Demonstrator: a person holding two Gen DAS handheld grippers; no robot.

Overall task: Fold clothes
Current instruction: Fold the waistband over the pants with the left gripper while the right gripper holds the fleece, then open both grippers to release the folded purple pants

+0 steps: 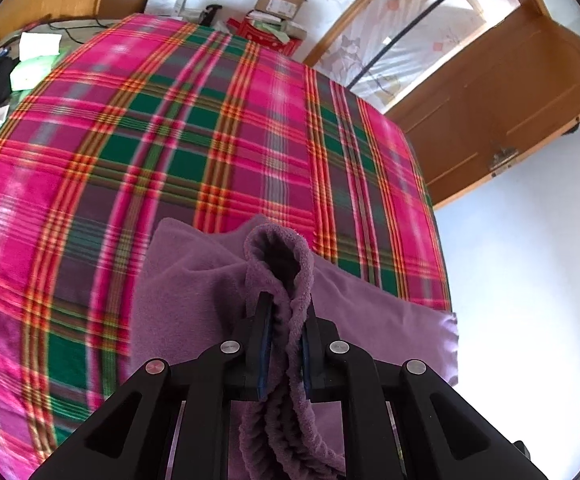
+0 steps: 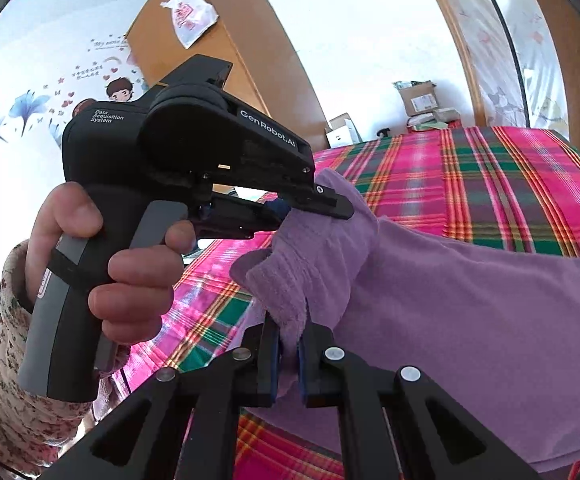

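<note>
Garment: a purple fleece top (image 2: 470,304) hangs lifted over the bed, its ribbed cuff (image 1: 280,264) bunched.
Left gripper (image 1: 284,320): fingers clamped on the cuff.
Right gripper (image 2: 288,338): fingers clamped on another ribbed edge.
Hand (image 2: 130,264): holds the left gripper's handle.
Bed: covered by a pink-and-green plaid sheet (image 1: 210,120).

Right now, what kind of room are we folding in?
Probably a home bedroom: a bed under a plaid sheet, wooden wardrobe, cartoon wall stickers. Both grippers, left and right, pinch the purple garment.
</note>
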